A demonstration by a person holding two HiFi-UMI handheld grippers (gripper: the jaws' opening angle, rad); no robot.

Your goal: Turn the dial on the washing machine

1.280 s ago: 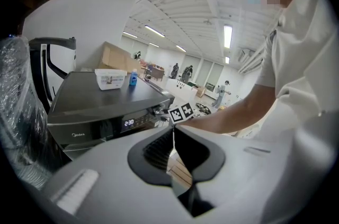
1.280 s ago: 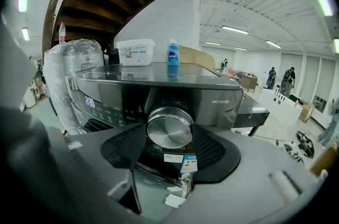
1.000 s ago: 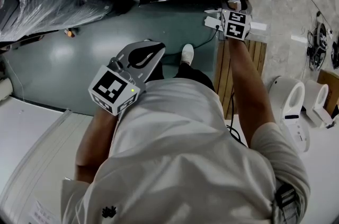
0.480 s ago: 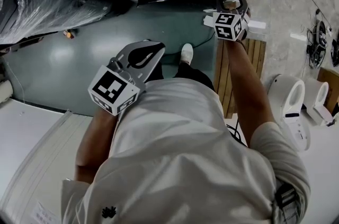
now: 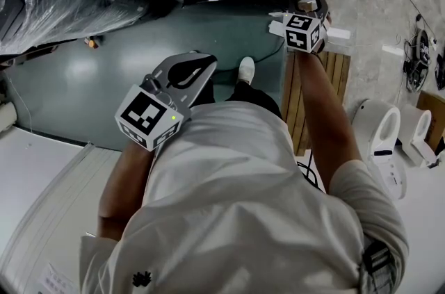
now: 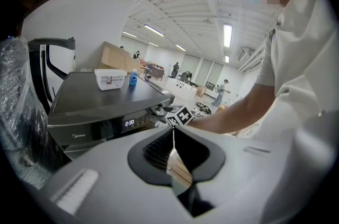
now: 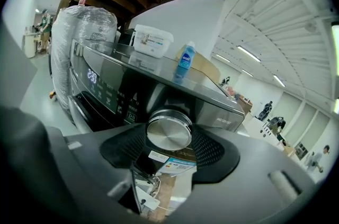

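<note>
Right gripper [image 5: 306, 1] is reaching up to the washing machine [image 7: 119, 88] front panel, jaws straddling the dial [image 7: 169, 132]. The jaws have just been closing in a bit, with the dial between them; in the right gripper view the ribbed pads [image 7: 209, 146] are sitting against both sides of the metal knob, looks like contact. The dial is sitting at the right end of the dark control panel, right of the lit display [image 7: 91, 76]. Left gripper [image 6: 173, 130] is hanging back in front of the person's torso, well clear of the machine, jaws together, tips meeting, gripping nothing. A white tub [image 7: 153, 40] and a blue bottle [image 7: 185, 63] are standing on the machine's lid.
</note>
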